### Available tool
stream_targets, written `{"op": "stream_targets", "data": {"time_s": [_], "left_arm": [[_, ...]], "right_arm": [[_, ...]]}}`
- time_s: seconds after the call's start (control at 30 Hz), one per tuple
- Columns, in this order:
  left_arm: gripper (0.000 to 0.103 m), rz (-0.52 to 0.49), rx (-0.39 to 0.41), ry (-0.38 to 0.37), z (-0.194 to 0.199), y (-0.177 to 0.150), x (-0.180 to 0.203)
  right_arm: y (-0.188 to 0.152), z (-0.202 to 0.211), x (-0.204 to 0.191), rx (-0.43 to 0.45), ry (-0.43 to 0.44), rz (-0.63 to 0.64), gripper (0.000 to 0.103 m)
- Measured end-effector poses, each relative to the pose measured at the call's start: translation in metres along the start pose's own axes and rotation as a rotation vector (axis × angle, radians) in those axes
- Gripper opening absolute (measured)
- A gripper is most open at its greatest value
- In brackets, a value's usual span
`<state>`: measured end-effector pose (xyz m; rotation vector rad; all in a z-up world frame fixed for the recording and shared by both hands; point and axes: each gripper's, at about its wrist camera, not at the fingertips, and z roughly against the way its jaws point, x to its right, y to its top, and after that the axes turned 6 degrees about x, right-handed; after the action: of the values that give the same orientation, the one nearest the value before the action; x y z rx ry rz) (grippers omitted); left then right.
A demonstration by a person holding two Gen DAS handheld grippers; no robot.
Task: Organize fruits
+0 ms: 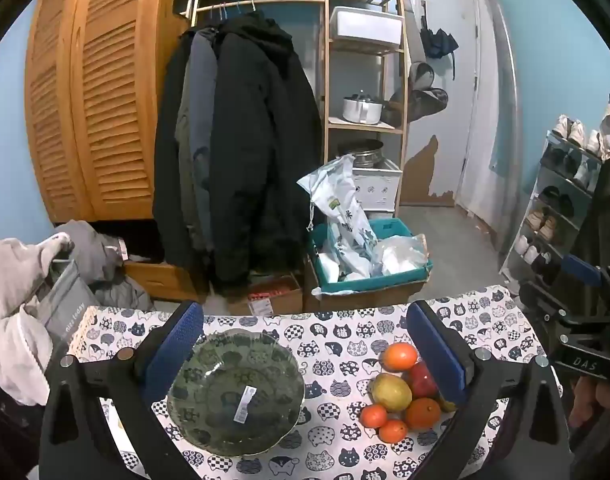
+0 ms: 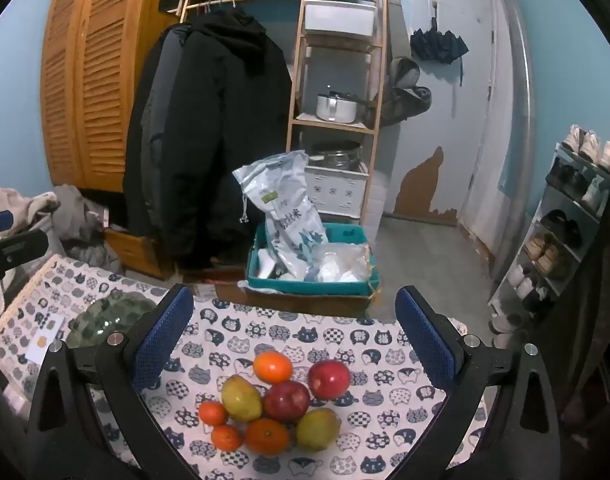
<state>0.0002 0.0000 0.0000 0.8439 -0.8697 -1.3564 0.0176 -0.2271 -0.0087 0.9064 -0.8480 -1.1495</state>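
Left wrist: bowl centred, fruit pile untouched, both tongs open

Left wrist view has the green glass bowl [image 1: 236, 394] framed between the blue pads of the left tongs [image 1: 303, 346]. Jaws spread wide, nothing held. Bowl is empty apart from a barcode sticker [image 1: 244, 403] on it, and sits on the cat-print desk [image 1: 345, 344]. My read: the bowl is the drop target, which is why the left side is parked facing it.

Right wrist view has the right tongs [image 2: 293, 338] spread wide as well, empty, pointed at the fruit pile [image 2: 277, 400] on the right side of the desk. The pile is tight:
- two red apples [image 2: 287, 400], touching
- two yellow-green mangoes [image 2: 241, 397], one on the left, one near right
- large orange [image 2: 272, 367] at the far side, another [image 2: 267, 436] at the near side
- two small tangerines [image 2: 213, 413] near left

Bowl and pile are apart, bowl on the left, with bare cloth between them. In the right wrist view the bowl only shows at the left, partly behind the tong finger.

Judgement: sorting not yet started, all fruit sits outside the bowl. The far orange and the right apple look easiest to pick first, since they sit on the outside of the pile. Round fruit may roll if a neighbour is nudged.
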Motion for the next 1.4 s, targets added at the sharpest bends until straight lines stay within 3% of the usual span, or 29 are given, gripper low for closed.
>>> {"op": "stream_targets", "data": {"time_s": [1.4], "left_arm": [[0.102, -0.004, -0.007, -0.004, -0.0010, -0.0005, -0.0014]], "right_arm": [[-0.0008, -0.0024, 0.0036, -0.007, 0.003, -0.009, 0.100]]}}
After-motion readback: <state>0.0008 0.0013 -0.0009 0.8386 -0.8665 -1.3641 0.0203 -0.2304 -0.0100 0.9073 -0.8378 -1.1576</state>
